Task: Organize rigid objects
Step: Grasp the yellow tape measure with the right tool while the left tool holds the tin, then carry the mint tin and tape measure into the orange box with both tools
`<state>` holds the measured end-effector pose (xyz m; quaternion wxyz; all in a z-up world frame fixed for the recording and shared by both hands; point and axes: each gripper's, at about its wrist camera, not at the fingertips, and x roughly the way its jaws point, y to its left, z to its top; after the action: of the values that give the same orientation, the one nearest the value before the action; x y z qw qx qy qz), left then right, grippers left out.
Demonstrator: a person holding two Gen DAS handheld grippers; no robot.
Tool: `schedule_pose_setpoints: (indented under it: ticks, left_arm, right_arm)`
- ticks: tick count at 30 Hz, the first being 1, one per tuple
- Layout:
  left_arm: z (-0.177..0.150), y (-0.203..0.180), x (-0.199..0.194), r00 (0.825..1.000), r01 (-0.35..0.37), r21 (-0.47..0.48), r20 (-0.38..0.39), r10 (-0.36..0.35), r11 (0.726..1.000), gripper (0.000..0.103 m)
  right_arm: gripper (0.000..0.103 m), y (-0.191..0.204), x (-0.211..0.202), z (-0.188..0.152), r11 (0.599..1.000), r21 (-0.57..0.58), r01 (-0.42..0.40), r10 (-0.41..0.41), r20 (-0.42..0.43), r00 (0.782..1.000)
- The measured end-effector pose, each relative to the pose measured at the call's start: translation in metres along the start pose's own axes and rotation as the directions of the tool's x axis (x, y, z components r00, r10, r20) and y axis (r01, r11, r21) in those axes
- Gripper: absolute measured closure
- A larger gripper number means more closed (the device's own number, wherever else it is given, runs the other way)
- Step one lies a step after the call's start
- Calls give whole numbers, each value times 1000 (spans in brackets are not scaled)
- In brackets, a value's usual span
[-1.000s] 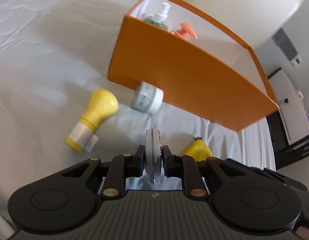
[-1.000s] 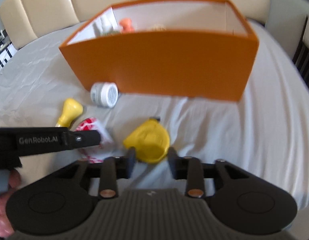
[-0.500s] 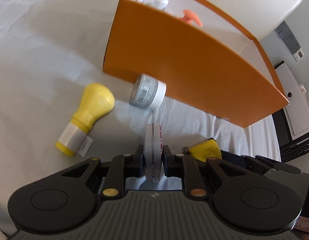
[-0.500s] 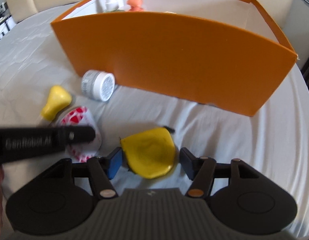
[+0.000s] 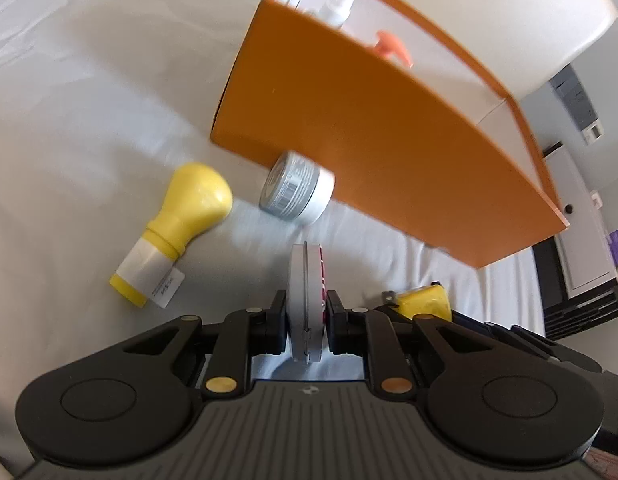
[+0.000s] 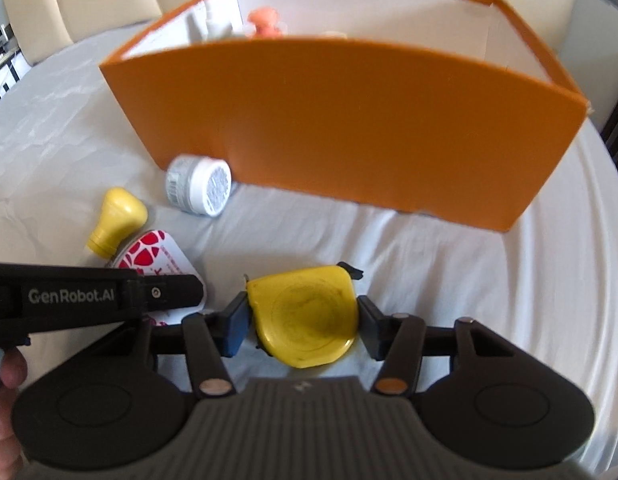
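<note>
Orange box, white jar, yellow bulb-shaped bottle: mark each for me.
orange box (image 6: 349,120), right wrist view, front wall.
white jar (image 5: 297,194), left wrist view, labelled side.
yellow bulb-shaped bottle (image 5: 197,200), left wrist view, rounded bulb end.

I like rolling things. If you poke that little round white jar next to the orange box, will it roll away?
Probably yes. The white jar lies on its curved side, so a poke could set it rolling. It may not go far: the wrinkled white sheet looks soft, and the orange box stands right behind it. It looks hard, so it shouldn't squash.
</note>
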<state>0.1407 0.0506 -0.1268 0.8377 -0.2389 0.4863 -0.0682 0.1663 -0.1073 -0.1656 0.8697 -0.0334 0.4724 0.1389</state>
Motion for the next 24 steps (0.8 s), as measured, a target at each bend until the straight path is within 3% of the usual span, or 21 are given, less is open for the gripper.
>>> schedule_pose_setpoints:
  ticks: [11, 24]
  left_arm:
    - [11, -28, -57, 985, 104, 46, 135, -109, 994, 83]
    - [77, -81, -90, 948, 157, 145, 255, -190, 977, 83]
  right_arm:
    - [47, -1, -60, 14, 997, -74, 17, -8, 120, 993]
    - [47, -21, -104, 84, 995, -94, 34, -6, 279, 960]
